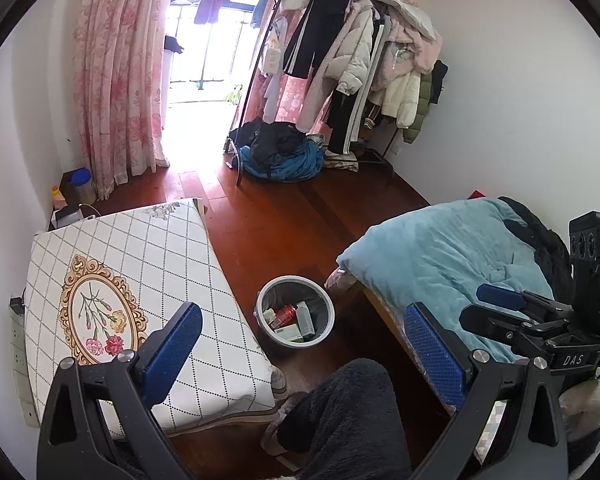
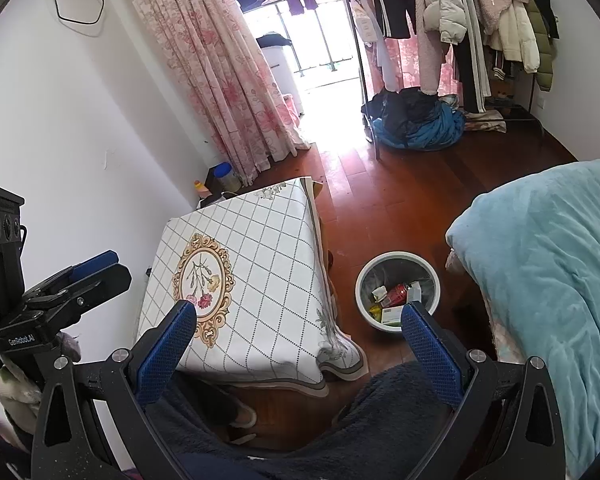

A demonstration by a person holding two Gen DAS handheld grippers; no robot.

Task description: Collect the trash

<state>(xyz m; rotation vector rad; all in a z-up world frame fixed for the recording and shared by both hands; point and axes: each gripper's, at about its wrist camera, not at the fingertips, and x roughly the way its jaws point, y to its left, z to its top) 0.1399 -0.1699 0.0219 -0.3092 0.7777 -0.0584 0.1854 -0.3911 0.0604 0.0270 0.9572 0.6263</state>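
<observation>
Up close, the left gripper (image 1: 302,342) has its blue-padded fingers spread wide with nothing between them, held above the person's dark fleece-clad leg (image 1: 352,420). Likewise the right gripper (image 2: 300,334) is wide apart and holds nothing. Between the two fingers of each sits the round grey trash bin (image 1: 295,311) on the red wooden floor (image 1: 284,224), between the table with the white diamond-patterned cloth (image 1: 160,272) and the bed's light blue blanket (image 1: 440,252). Inside the bin lie a red can (image 2: 396,294), small boxes and wrappers. Farther off, a clothes rack (image 1: 364,60) stands beside pink floral curtains (image 1: 116,72)
</observation>
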